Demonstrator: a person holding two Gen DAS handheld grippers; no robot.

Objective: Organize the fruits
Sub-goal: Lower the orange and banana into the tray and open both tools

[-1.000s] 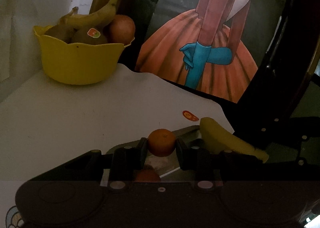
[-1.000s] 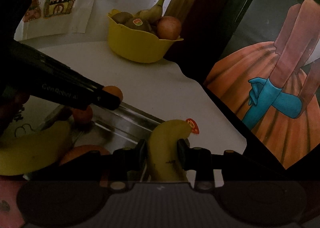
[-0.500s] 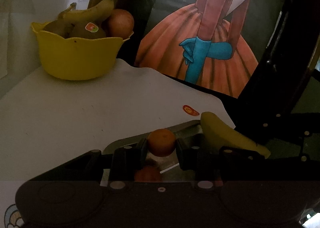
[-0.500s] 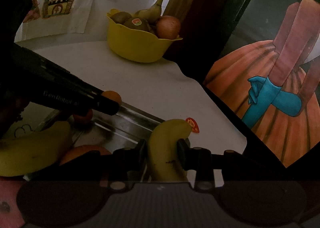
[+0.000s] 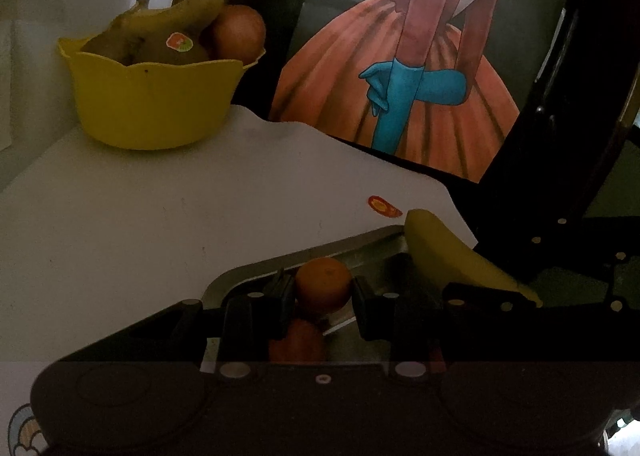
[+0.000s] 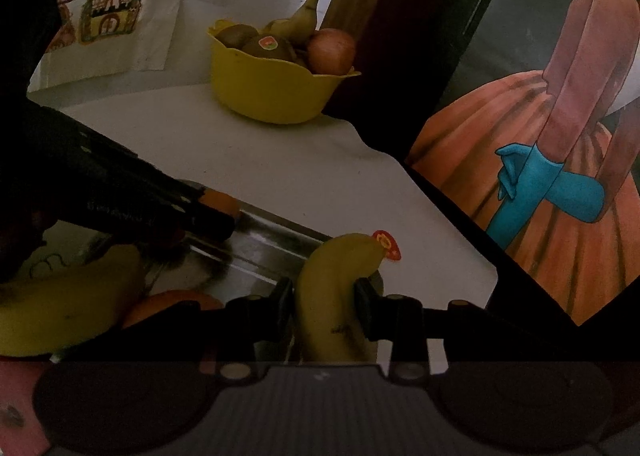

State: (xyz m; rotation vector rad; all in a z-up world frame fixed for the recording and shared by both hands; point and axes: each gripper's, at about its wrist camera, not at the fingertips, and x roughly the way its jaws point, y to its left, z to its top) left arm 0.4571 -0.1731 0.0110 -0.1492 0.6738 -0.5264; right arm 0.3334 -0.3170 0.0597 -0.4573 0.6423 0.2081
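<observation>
My left gripper (image 5: 323,288) is shut on a small orange (image 5: 324,284) just above a metal tray (image 5: 256,276); another orange fruit (image 5: 298,342) lies under it in the tray. In the right wrist view my right gripper (image 6: 324,296) is shut on a yellow banana (image 6: 336,288) at the tray's (image 6: 276,248) far right corner. That banana (image 5: 452,256) shows at the right in the left wrist view too. The left gripper (image 6: 216,215) with its orange (image 6: 222,201) reaches in from the left. A yellow bowl (image 5: 152,103) at the back holds a banana, kiwis and an apple.
A second banana (image 6: 64,312) and an orange fruit (image 6: 168,302) lie in the tray's near left part. A painting of a figure in an orange dress (image 5: 400,95) leans beyond the white table's (image 5: 160,215) right edge. A small fruit sticker (image 5: 384,206) lies on the table.
The left wrist view has drawn slightly closer to the yellow bowl. Both grips hold as before; the orange and the banana stay between their pads.
</observation>
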